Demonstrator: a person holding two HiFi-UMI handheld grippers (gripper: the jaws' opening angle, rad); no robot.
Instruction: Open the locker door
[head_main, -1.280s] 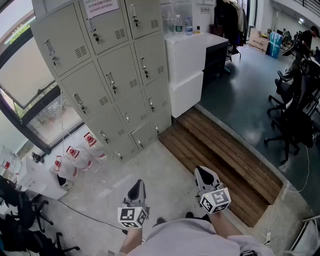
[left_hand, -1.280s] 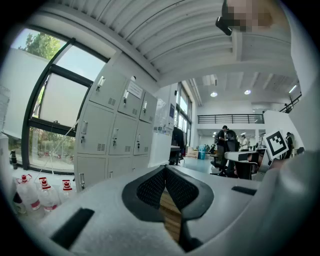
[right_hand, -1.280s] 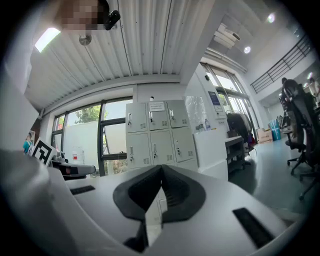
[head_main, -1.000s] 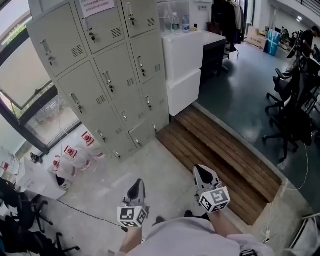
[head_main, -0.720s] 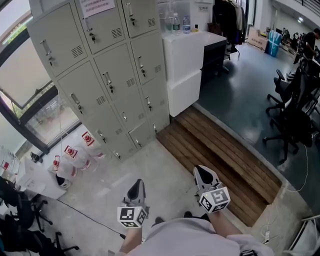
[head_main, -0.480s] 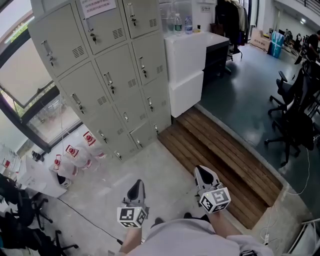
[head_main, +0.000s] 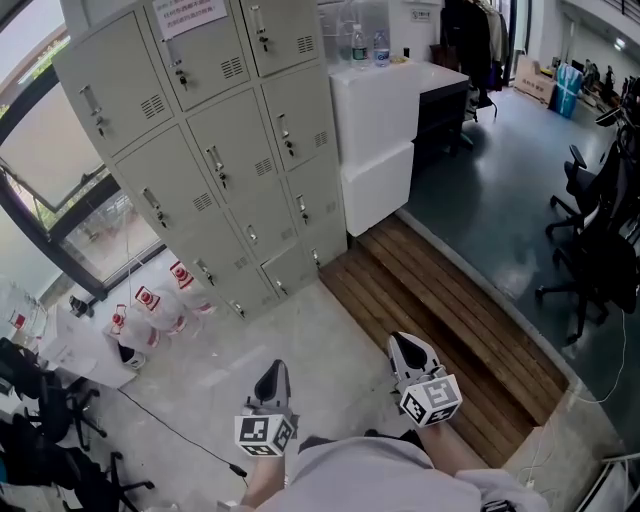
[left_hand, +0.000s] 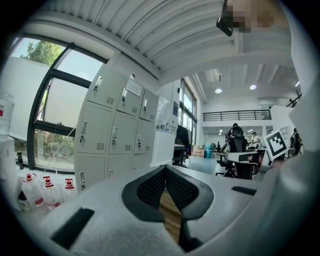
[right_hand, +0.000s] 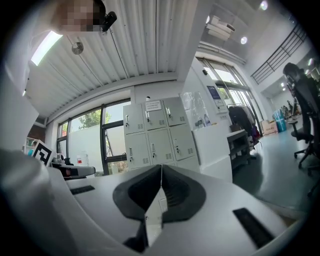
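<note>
A bank of grey-beige lockers (head_main: 215, 150) stands at the far upper left of the head view, every door closed, each with a small handle and vent slots. The same lockers (left_hand: 117, 132) show ahead in the left gripper view, and the lockers (right_hand: 157, 135) ahead in the right gripper view. My left gripper (head_main: 273, 378) is held low near my body, shut, with nothing between its tips. My right gripper (head_main: 408, 352) sits beside it, also shut and empty. Both are well short of the lockers.
Several water bottles (head_main: 150, 310) lie on the floor left of the lockers. A white counter (head_main: 385, 110) with bottles on top stands right of them. A wooden step (head_main: 440, 320) runs diagonally to the right. Office chairs (head_main: 600, 230) stand at the far right.
The head view has shifted slightly, so the lockers and floor sit a little differently in frame. Both grippers keep the same place and stay shut.
</note>
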